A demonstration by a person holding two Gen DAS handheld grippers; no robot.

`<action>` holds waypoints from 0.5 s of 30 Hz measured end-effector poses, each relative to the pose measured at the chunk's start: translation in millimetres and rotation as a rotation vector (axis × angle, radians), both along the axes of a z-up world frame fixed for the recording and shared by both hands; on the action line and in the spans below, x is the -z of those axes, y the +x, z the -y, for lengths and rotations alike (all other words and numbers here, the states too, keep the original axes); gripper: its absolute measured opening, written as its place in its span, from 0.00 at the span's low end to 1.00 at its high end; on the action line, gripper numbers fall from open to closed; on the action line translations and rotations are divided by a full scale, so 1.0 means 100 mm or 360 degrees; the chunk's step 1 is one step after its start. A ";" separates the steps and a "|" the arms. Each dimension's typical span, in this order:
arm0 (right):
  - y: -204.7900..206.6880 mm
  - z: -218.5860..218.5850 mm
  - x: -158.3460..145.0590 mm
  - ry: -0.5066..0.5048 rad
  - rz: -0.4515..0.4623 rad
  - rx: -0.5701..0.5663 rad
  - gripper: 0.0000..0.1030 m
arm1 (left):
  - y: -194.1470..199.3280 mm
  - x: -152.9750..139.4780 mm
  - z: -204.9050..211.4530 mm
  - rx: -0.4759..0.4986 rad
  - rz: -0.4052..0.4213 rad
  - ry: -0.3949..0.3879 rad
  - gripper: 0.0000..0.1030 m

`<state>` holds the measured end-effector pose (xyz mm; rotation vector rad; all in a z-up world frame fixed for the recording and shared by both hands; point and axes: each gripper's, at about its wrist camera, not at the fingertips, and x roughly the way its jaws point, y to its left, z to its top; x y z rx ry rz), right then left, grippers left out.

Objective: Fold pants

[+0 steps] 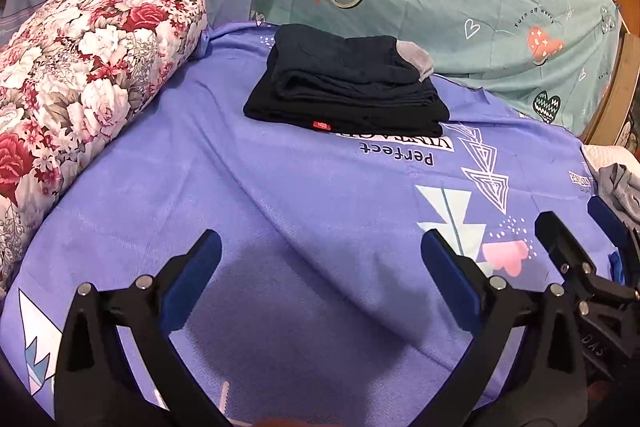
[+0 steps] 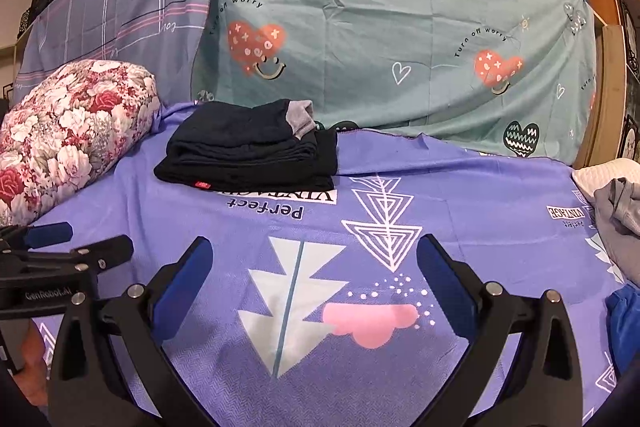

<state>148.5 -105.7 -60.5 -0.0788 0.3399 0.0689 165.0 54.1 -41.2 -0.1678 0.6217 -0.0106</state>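
Lying folded at the far side of the purple sheet (image 1: pixel 280 211), the black pants (image 1: pixel 344 83) form a neat stack with a grey cuff (image 1: pixel 416 57) showing at the top right and a small red tag (image 1: pixel 320 125) on the near edge. Both tongs hover over the near part of the sheet, well apart from the pants. The left tongs (image 1: pixel 320 283) gape wide and hold nothing; the right tongs (image 2: pixel 314 285) are equally spread and empty, just to the right of the left ones. A floral quilt (image 1: pixel 80 67) lies rolled to the left of the pants. Grey clothing (image 2: pixel 620 203) sits at the far right edge.
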 end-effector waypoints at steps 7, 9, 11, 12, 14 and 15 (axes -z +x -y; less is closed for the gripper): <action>0.02 0.02 0.02 0.0039 -0.0045 -0.0001 0.99 | 0.00 0.03 0.01 -0.0009 -0.0007 0.0028 0.98; 0.04 0.03 0.03 0.0063 -0.0073 -0.0003 0.99 | 0.01 0.04 0.02 -0.0012 -0.0011 0.0033 0.98; 0.06 0.05 0.03 0.0091 -0.0098 -0.0005 0.99 | 0.01 0.04 0.02 -0.0014 -0.0015 0.0040 0.98; 0.07 0.07 0.03 0.0107 -0.0112 -0.0004 0.99 | 0.02 0.04 0.02 -0.0019 -0.0020 0.0047 0.98; 0.08 0.08 0.04 0.0124 -0.0127 0.0000 0.99 | 0.04 0.05 0.02 -0.0039 -0.0040 0.0059 0.98; 0.09 0.09 0.04 0.0132 -0.0136 0.0001 0.99 | 0.04 0.06 0.02 -0.0045 -0.0047 0.0058 0.98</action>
